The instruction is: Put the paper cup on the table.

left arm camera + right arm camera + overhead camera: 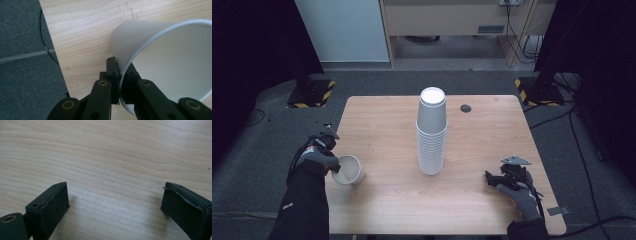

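One paper cup (348,170), tilted, is pinched at its rim by our left gripper (120,82); our right gripper (113,207) gapes empty. Next, likely: carry it to the cup stack (431,132).

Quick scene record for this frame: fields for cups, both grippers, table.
single cup: white paper cup, tilted, near the table's left edge, mouth toward the left gripper's camera
stack: tall stack of white paper cups, upside down, mid-table, untouched
left gripper: shut on the single cup's rim, one jaw inside the wall, one outside
right gripper: open, nothing between the jaws, low over bare wood at the table's right front
table: light wood, with a dark round grommet near the far edge
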